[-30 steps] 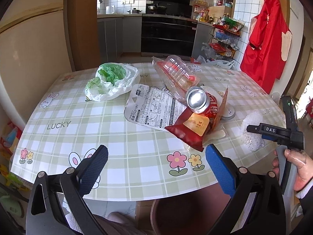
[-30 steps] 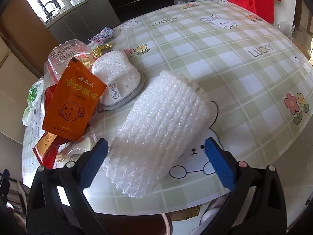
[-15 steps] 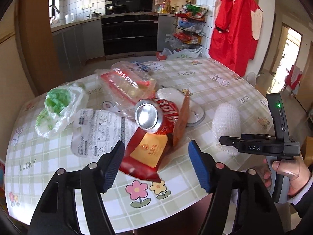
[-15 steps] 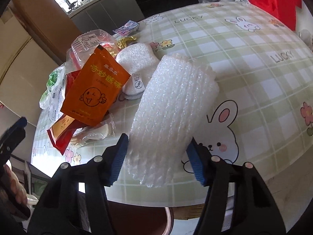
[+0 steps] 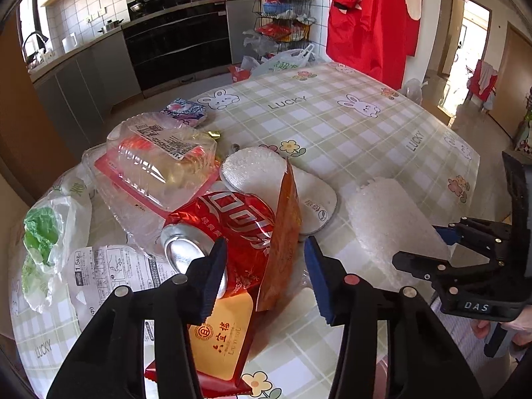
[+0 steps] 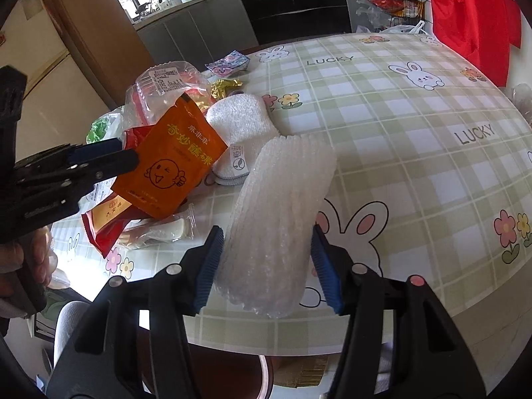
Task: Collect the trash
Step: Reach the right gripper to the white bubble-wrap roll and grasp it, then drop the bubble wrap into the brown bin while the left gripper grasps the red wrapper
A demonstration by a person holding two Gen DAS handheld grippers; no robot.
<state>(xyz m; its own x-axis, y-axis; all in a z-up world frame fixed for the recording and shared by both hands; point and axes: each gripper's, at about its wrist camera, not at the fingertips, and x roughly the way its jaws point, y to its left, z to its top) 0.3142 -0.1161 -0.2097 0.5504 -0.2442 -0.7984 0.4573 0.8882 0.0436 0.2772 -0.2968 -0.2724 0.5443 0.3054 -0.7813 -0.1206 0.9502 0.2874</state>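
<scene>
A: Blue pads of the right gripper (image 6: 266, 267) are closing around the white foam sleeve (image 6: 282, 219), which lies at the near table edge. A second ago they were wide open.

B: And the left gripper (image 5: 262, 274)?

A: It came in over the crushed red can (image 5: 226, 232) and orange packet (image 5: 282, 242); its jaws are closing, not pressing yet. So I think two pickups begin.

B: Behind?

A: Checked tablecloth (image 5: 349, 126) with rabbits, then dark kitchen cabinets (image 5: 179, 50).
</scene>
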